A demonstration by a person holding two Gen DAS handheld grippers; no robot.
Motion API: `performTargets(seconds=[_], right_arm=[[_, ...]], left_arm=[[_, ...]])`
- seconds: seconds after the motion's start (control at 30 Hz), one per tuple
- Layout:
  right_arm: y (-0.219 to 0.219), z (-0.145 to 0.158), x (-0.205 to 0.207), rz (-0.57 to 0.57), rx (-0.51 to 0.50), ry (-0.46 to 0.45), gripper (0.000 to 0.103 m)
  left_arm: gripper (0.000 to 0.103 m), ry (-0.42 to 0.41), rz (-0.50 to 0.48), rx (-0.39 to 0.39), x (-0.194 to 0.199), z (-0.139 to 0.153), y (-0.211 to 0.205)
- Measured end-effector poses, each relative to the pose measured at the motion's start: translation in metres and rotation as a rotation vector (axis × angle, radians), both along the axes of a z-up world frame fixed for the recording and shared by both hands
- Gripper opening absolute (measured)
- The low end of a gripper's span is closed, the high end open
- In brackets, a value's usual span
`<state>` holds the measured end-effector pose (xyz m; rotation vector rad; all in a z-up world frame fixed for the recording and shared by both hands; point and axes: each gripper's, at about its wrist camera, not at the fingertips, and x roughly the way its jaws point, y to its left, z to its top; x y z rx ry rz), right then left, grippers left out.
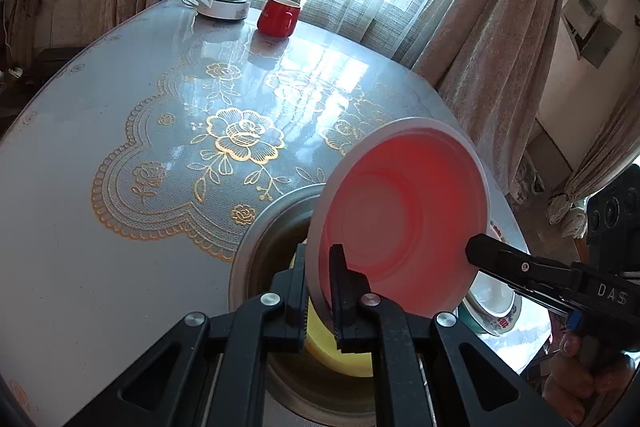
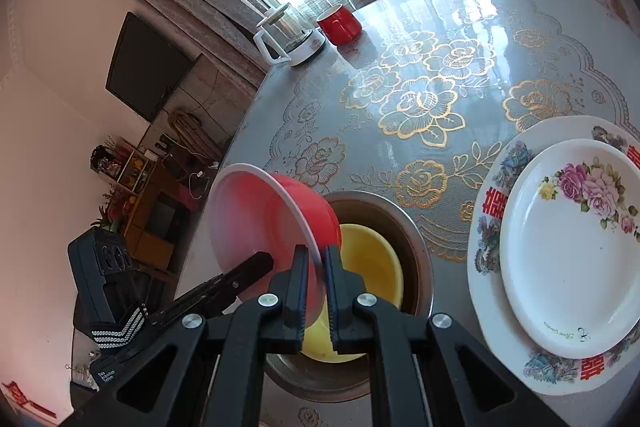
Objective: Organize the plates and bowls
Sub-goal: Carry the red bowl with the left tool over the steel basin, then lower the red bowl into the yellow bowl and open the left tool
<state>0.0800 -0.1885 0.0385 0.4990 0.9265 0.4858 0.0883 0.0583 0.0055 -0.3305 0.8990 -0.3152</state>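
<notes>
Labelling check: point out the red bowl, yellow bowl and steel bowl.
red bowl (image 2: pixel 256 219): right wrist view, inner wall.
yellow bowl (image 2: pixel 372 267): right wrist view, inside surface.
steel bowl (image 2: pixel 416 247): right wrist view, right inner wall.

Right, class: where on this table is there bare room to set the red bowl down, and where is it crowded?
Bare: the wide floral tablecloth between the red mug and the steel basin. Crowded: the near edge, basin with yellow bowl beside the stacked plates.
</notes>
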Motion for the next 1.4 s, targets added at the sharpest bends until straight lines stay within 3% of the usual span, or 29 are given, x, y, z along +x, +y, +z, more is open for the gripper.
performTargets(seconds=[0.27,0.7,0.8,0.93,1.4], right_arm=[[-0.002,-0.023,-0.005,-0.011,0.012,0.077,0.01],[-0.008,-0.036,-0.011,-0.016,0.009,0.12,0.01],[-0.012,-0.039,-0.012,-0.024,0.011,0.13,0.01],[-0.015,-0.042,-0.012,-0.032,0.013,0.14,0.012],[-0.009,-0.038,-0.012,-0.022,0.014,0.12,0.016]], left_arm=[[0.009,-0.002,-0.026,0.078,-0.009,-0.007,-0.011],[0.01,0.014,-0.048,0.125,-0.012,-0.016,-0.017],[0.015,0.016,-0.045,0.114,-0.011,-0.015,-0.015],[0.03,0.002,-0.049,0.119,-0.012,-0.011,-0.016],[0.03,-0.021,-0.048,0.159,-0.012,-0.012,-0.019]])
